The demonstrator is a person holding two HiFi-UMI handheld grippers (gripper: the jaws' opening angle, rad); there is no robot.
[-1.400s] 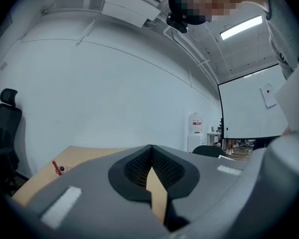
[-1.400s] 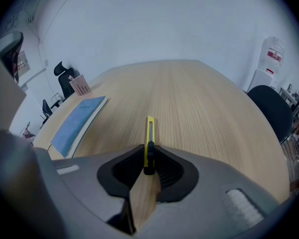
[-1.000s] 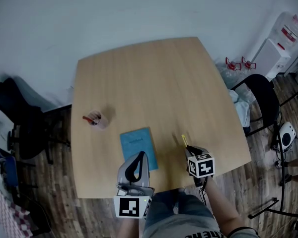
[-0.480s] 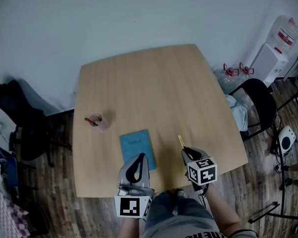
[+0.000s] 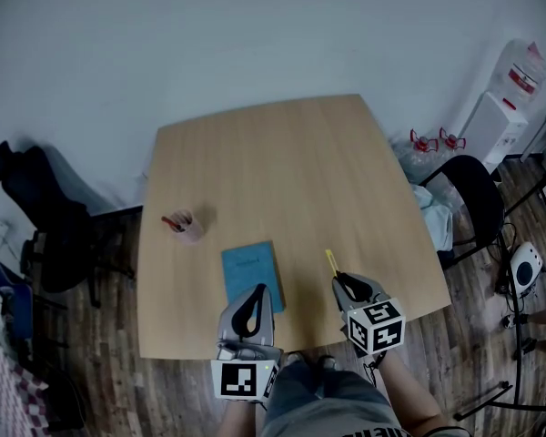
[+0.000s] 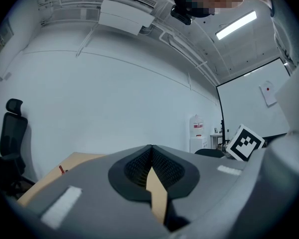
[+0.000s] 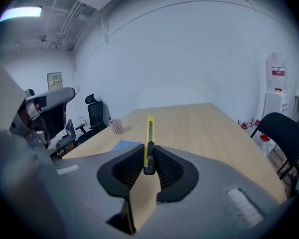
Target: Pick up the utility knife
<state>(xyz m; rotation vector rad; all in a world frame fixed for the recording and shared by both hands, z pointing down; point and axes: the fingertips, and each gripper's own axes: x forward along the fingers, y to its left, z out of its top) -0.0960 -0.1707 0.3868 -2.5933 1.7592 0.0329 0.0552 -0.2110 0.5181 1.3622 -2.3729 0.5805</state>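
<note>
The yellow and black utility knife is held off the wooden table, its slim body sticking out ahead of my right gripper, which is shut on its rear end. In the head view the utility knife pokes forward from the right gripper near the table's front edge. My left gripper hovers at the front edge beside a blue notebook. In the left gripper view the left gripper has its jaws meeting, nothing between them.
A pink pen cup with red pens stands at the table's left. Black office chairs stand at the left and right. A water dispenser is in the far right corner.
My right gripper has risen with the utility knife, lifting it off the table. The left gripper has barely shifted.
</note>
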